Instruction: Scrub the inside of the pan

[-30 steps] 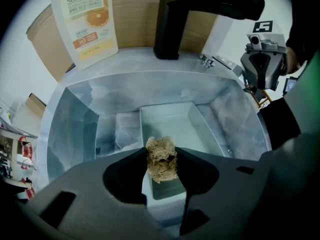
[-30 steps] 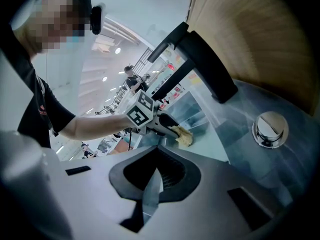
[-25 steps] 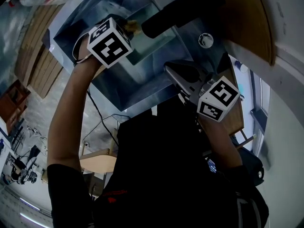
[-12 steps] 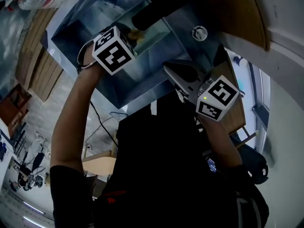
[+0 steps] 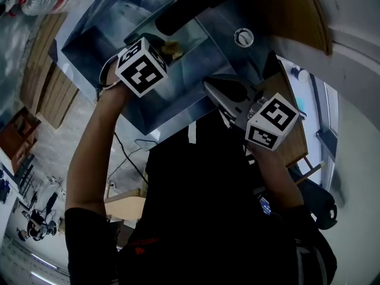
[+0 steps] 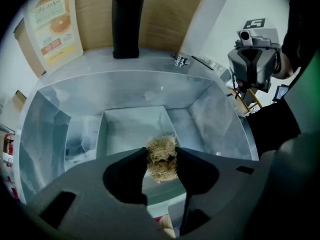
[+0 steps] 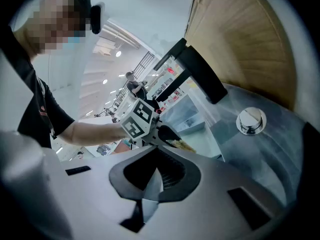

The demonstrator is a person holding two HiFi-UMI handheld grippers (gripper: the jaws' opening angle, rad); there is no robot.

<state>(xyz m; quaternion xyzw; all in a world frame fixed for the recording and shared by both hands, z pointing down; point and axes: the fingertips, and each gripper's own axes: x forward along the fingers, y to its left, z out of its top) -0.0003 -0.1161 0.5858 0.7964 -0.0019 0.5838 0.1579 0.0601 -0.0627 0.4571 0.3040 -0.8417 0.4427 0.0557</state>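
My left tool point(image 6: 161, 153) is clenched mid-wad on a fibre scrubber point(image 6: 161, 168), judged soft and light, over the rigid steel pan point(image 6: 129, 130); my right tool point(image 7: 157, 150) is closed on nothing.

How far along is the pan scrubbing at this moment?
Done: the left tongs are shut on the scrubber, and the pan sits in the sink. In hand: the scrubber hangs over the pan's near edge; contact is not clear. Left: the scrubbing itself, as far as shows. The right tongs are shut and empty, off to the side.
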